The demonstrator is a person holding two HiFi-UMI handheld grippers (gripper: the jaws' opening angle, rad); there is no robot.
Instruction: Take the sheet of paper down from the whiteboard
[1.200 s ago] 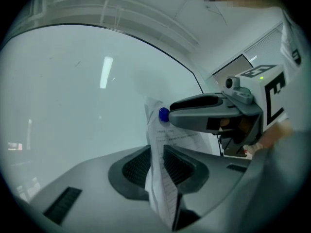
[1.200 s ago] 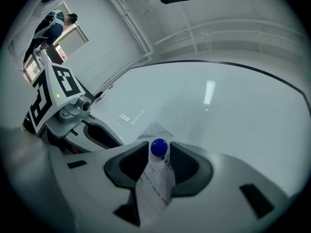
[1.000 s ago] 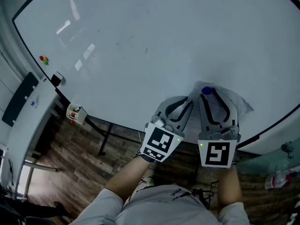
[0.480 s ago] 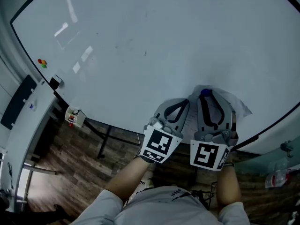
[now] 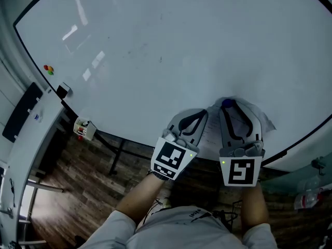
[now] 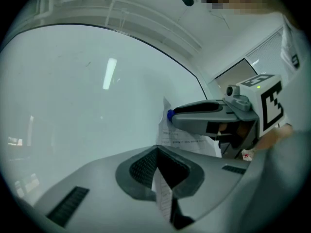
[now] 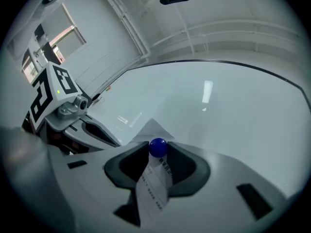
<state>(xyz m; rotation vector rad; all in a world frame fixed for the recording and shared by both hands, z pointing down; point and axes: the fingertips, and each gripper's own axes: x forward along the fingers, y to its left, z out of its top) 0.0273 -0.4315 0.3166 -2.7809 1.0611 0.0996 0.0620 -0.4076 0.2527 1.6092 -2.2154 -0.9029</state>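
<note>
Left hand-held gripper (image 6: 158,155) pinched on sheet of paper (image 6: 187,139), right hand-held gripper (image 5: 228,107) seemingly clasping blue magnet (image 7: 157,147)

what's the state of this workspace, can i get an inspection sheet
surface: whiteboard, mostly blank, faint marks
job's things: paper low on the board, blue magnet at its top
clutter: coloured magnets and a black block at the board's left edge
grippers: left gripper jaws shut on the paper's edge; right gripper jaws shut on the magnet
cables: nothing seen
surroundings: wood floor, white desk at left
</note>
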